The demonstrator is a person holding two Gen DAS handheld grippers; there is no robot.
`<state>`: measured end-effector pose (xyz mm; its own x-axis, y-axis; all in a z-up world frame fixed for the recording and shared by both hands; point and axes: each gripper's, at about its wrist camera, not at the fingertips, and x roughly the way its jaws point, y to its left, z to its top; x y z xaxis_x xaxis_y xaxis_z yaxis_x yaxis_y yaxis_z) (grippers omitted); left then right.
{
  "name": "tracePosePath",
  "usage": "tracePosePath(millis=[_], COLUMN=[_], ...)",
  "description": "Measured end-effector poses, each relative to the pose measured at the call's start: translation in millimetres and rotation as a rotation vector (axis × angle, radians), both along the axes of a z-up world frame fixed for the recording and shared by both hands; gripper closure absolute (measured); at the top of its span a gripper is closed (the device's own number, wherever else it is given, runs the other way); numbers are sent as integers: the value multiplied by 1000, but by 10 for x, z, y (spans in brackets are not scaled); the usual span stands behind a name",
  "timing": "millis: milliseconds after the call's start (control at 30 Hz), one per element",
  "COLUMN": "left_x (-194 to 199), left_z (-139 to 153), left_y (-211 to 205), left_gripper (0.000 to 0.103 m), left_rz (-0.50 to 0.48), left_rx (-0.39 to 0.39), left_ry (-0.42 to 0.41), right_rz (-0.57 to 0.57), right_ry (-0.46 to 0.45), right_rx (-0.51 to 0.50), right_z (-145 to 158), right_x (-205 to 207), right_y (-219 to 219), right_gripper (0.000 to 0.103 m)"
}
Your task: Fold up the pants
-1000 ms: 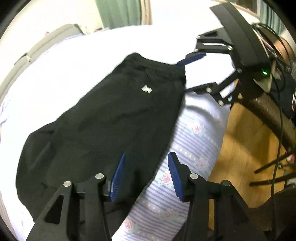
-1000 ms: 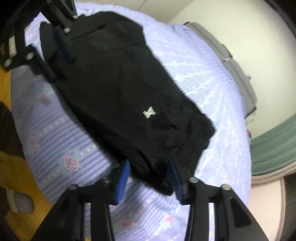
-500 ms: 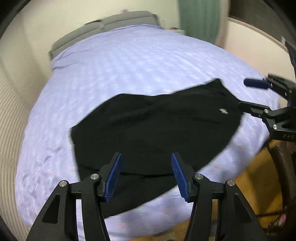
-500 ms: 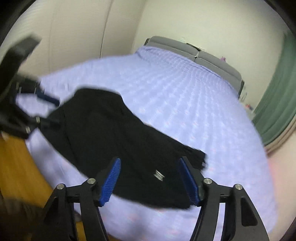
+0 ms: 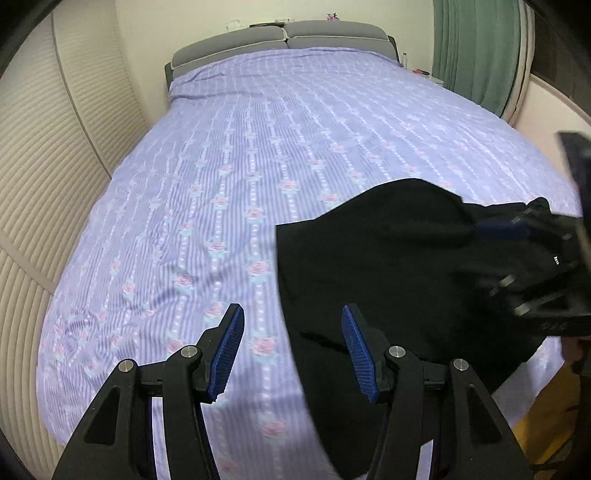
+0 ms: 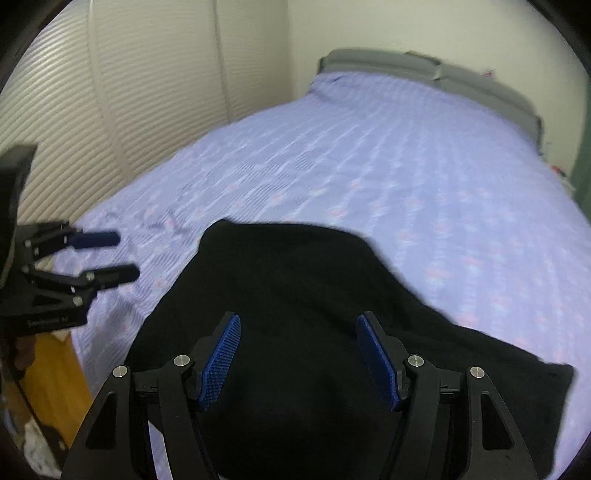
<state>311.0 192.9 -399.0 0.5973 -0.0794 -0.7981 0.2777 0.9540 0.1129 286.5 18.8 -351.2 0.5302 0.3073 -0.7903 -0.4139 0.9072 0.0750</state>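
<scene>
Black pants [image 5: 399, 266] lie flat near the foot edge of a bed with a lilac floral sheet [image 5: 258, 155]. In the left wrist view my left gripper [image 5: 291, 350] is open and empty above the pants' left edge, its right finger over the cloth. My right gripper shows blurred at the right [image 5: 517, 254], over the pants' far end. In the right wrist view my right gripper [image 6: 299, 363] is open and empty above the pants [image 6: 295, 295]. The left gripper [image 6: 107, 254] shows open at the left, over the sheet [image 6: 369, 166].
A grey headboard [image 5: 284, 33] stands at the bed's far end. A ribbed white wall panel [image 5: 44, 166] runs along the left side. A green curtain [image 5: 476, 48] hangs at the back right. Wooden floor [image 6: 51, 362] lies below the foot edge.
Both grippers have lifted up and back from the pants and swung level toward the headboard. Both stayed open. The pants now lie flat on the sheet.
</scene>
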Motion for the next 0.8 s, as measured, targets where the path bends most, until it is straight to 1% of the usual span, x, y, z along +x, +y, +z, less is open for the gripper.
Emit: tracePosePath(millis=[100, 167, 200, 233, 267, 300, 333, 400, 433, 533, 633, 733, 800], left_x=[15, -2, -1, -20, -15, -21, -39, -63, -81, -167, -287, -426, -504], left_z=[-14, -20, -30, -38, -37, -42, -48, -47, -35, 50, 130, 188, 198], left_y=[59, 109, 139, 171, 199, 230, 271, 337, 383, 551, 691, 800, 837], left_gripper=[49, 49, 49, 49, 49, 49, 49, 49, 49, 49, 49, 49, 49], left_rz=[-16, -23, -23, -19, -14, -6, 7, 30, 46, 100, 136, 160, 167], left_rx=[3, 1, -2, -5, -10, -17, -24, -30, -36, -65, -63, -58, -54], left_ry=[-3, -4, -1, 3, 6, 10, 15, 20, 19, 11, -6, -16, -13], right_rz=[40, 41, 38, 41, 46, 66, 80, 109, 120, 148, 207, 278, 321], right_ry=[94, 151, 172, 199, 224, 239, 253, 261, 251, 213, 196, 206, 215], right_rx=[13, 11, 15, 30, 49, 64, 75, 87, 101, 144, 190, 213, 195], right_z=[-315, -514, -574, -627, -670, -703, -726, -726, -678, -451, -232, -157, -196], right_x=[139, 229, 253, 281, 299, 296, 278, 221, 179, 43, -191, -441, -594], right_y=[128, 168, 166, 155, 150, 151, 158, 209, 241, 378, 563, 824, 1000], right_gripper=[39, 40, 43, 53, 61, 78, 90, 95, 97, 97, 97, 97, 97])
